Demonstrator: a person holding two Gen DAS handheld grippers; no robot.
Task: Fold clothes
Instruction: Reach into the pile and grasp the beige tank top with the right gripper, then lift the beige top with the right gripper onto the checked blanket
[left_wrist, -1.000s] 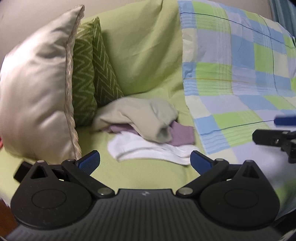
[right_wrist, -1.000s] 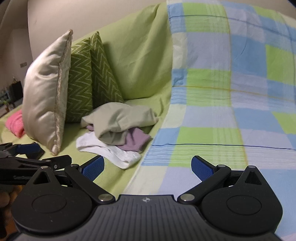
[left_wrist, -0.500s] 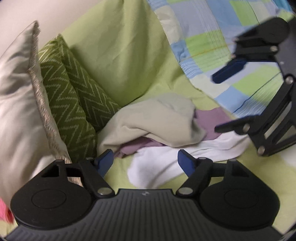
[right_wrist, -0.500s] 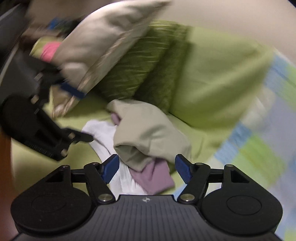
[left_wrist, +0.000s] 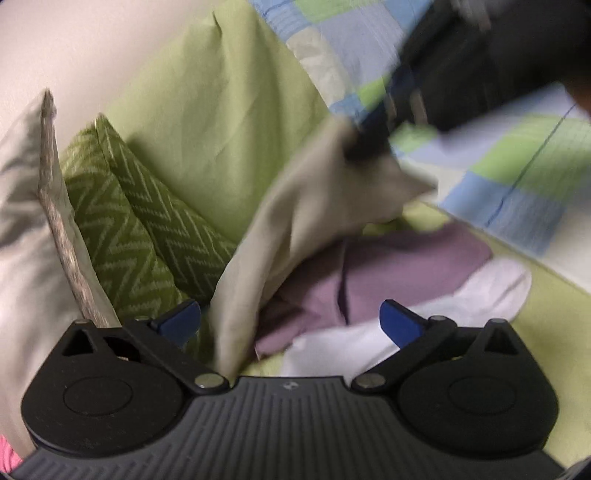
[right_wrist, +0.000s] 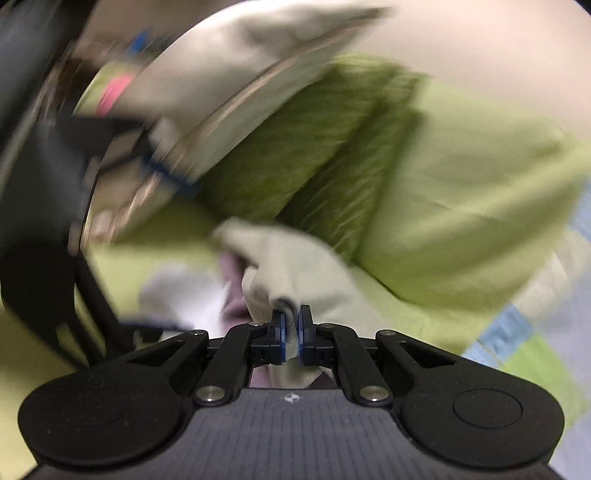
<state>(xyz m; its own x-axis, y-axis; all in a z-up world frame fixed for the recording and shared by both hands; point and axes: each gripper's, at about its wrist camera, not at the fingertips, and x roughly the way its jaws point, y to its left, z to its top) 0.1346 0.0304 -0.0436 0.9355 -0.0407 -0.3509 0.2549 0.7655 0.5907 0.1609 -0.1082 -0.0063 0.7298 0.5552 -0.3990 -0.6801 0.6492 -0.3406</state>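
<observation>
A beige garment (left_wrist: 295, 221) is lifted up from a small pile on the green sofa seat. My right gripper (right_wrist: 291, 326) is shut on a fold of that beige garment (right_wrist: 295, 273); it shows in the left wrist view as a dark blurred shape (left_wrist: 373, 133) pinching the cloth's top. Under it lie a purple garment (left_wrist: 388, 266) and a white garment (left_wrist: 461, 295). My left gripper (left_wrist: 290, 325) is open and empty, close to the hanging lower edge of the beige garment.
A beige cushion (left_wrist: 26, 236) and a green zigzag cushion (left_wrist: 129, 221) lean at the left. A checked blue and green blanket (left_wrist: 517, 177) covers the sofa at the right. A pink item (right_wrist: 114, 92) lies beyond the cushions.
My right gripper has closed on the beige garment and lifted it, uncovering the purple garment. My left gripper has moved closer to the pile and stays open.
</observation>
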